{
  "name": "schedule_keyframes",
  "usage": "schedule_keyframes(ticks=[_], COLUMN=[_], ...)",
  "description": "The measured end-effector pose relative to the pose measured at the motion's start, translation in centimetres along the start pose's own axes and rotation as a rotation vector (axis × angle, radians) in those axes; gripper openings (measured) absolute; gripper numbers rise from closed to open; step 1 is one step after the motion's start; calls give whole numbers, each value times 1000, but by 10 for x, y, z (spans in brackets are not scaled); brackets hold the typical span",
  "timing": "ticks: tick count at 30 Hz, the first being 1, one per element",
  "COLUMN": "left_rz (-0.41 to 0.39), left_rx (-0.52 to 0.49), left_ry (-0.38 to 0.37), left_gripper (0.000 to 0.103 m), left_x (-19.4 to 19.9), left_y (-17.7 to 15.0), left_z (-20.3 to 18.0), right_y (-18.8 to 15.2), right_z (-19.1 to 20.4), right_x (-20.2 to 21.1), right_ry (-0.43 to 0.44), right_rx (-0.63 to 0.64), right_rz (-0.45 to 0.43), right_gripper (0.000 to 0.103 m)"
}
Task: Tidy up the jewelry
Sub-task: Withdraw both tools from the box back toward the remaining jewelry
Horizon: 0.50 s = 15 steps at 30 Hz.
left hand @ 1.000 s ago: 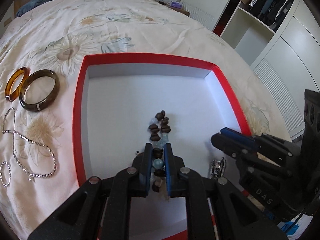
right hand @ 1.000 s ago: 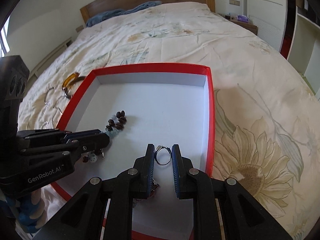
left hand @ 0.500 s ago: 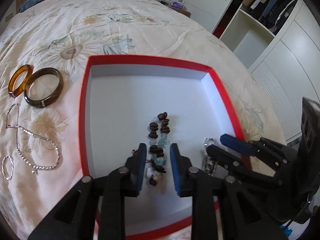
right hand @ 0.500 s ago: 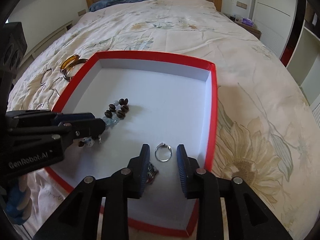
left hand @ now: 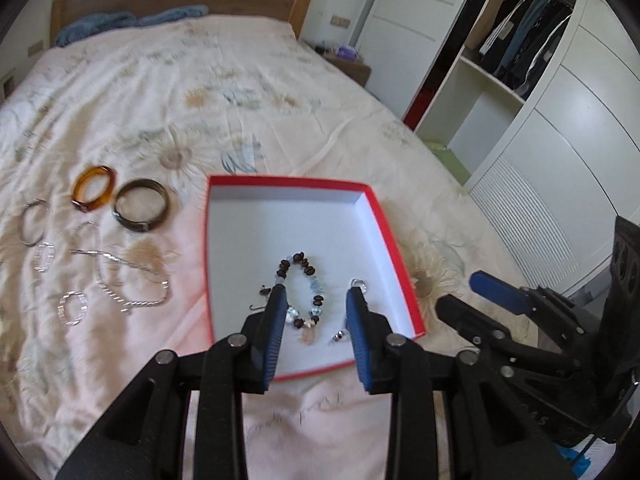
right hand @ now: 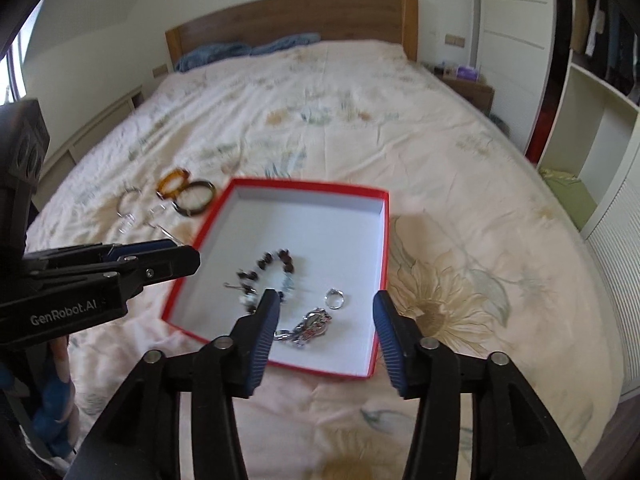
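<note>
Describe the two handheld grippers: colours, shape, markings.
Both are matte black plastic with angular linkage arms joined by silver round pins. The left gripper and right gripper each carry two long fingers faced with ribbed blue pads. In the right wrist view, the left gripper's side reads "GenRobot.AI" in white, below a boxy black camera housing.

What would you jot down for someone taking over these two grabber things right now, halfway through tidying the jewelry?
Left gripper: open, holding nothing; its jaws have just been opening.
Right gripper: open, holding nothing; jaws likewise just opening.
Done: in the red box lie the beaded bracelet, a ring and a silver piece.
Left, on the bedspread beside the box: amber bangle, dark bangle, silver chain, silver bangle and two small clear rings.
</note>
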State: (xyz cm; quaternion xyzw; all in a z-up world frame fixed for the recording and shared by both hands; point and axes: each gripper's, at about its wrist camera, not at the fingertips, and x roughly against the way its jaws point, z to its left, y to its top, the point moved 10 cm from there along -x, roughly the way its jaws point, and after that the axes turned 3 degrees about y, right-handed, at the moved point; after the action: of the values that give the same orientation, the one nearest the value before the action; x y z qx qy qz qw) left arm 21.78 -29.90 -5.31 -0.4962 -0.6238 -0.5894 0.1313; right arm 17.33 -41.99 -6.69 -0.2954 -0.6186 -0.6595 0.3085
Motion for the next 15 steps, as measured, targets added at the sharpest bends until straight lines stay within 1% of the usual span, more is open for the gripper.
schedule_keyframes(ticks=[4,6,15], left_rz=[-62,-89,-165], left_rx=[-16,-27,-36], left_ry=[26,37,56], left_gripper=[29,29,29], left_x=[37,54,111], left_y=[-4,-8,-24], left_z=[-5,-8,-10], right_y=[3,1,-7], right_z=[15,23,52], right_x=[37,56,112], right_ry=[7,13,26], right_rx=[-5,-4,1], right_rz=[-53,-77,-153], right_gripper=[56,57,60])
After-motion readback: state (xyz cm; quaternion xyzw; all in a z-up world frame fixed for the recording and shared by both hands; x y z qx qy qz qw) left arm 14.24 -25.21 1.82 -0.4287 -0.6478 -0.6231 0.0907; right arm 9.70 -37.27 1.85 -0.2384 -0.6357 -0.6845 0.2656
